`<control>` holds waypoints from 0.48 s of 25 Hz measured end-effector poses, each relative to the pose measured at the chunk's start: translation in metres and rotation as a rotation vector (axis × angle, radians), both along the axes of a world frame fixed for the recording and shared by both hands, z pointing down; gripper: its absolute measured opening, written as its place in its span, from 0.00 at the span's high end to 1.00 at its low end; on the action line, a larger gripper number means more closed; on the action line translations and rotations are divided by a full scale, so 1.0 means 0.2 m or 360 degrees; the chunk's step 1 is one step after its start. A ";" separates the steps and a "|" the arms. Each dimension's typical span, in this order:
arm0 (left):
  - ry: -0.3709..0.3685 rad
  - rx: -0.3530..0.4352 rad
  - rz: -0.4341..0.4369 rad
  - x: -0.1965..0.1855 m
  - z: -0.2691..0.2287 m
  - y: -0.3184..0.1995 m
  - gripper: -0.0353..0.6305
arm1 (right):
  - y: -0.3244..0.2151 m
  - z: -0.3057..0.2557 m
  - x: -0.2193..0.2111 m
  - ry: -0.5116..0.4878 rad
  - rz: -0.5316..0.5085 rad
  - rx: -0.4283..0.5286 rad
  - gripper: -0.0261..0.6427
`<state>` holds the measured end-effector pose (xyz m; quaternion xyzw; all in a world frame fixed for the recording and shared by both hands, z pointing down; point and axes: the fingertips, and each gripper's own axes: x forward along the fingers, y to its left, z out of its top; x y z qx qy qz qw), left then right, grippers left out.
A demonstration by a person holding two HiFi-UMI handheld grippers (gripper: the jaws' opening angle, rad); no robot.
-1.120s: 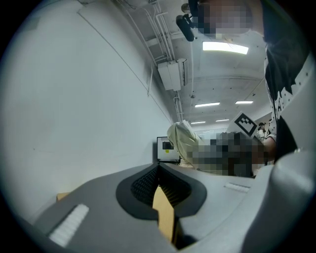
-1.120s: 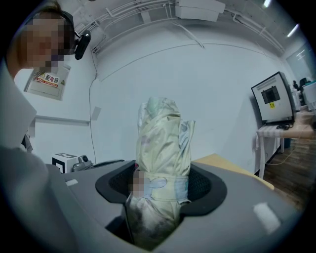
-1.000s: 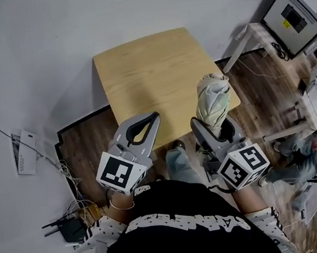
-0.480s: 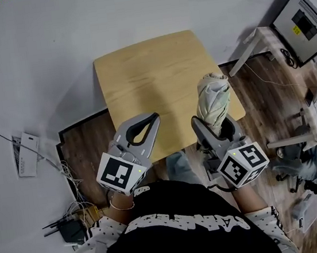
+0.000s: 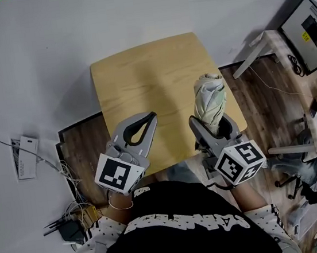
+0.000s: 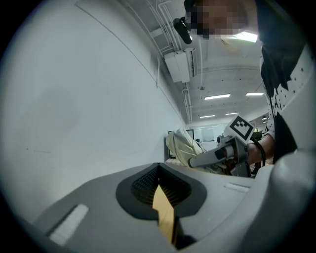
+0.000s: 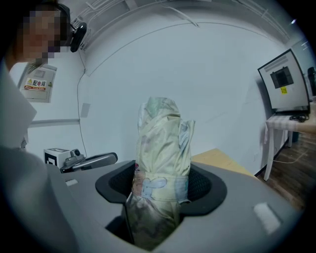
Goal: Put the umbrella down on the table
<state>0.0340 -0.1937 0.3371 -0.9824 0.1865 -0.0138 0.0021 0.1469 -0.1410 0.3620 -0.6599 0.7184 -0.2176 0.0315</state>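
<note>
The folded pale-green umbrella (image 5: pixel 210 100) stands upright in my right gripper (image 5: pixel 212 123), which is shut on its lower part. It hangs over the near right corner of the small wooden table (image 5: pixel 141 85), above the top. In the right gripper view the umbrella (image 7: pixel 162 148) rises between the jaws, its strap wrapped round it, with the table (image 7: pixel 222 160) behind. My left gripper (image 5: pixel 152 117) is shut and holds nothing, over the table's near edge. The left gripper view shows the shut left gripper (image 6: pixel 158 167) and, beyond it, the umbrella (image 6: pixel 183 147).
A white desk (image 5: pixel 263 42) with a monitor (image 5: pixel 312 28) stands at the right. Cables and a black box (image 5: pixel 70 228) lie on the floor at the left, by a white device (image 5: pixel 26 155). White wall runs behind the table.
Both grippers have stayed nearly where they were, the umbrella still upright in the right one. The head view has shifted a little, so the table and desk sit slightly differently.
</note>
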 end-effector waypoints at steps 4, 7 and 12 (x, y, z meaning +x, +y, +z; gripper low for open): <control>-0.0017 -0.0009 -0.0026 0.05 0.05 -0.07 0.95 | -0.09 0.07 0.06 -0.0013 -0.0008 -0.0052 0.52; -0.0045 -0.0036 -0.0048 0.07 0.09 -0.12 0.95 | -0.16 0.14 0.10 -0.0017 -0.0018 -0.0102 0.52; -0.0097 -0.0094 -0.0076 0.10 0.15 -0.19 0.95 | -0.24 0.27 0.15 -0.0006 -0.0031 -0.0209 0.52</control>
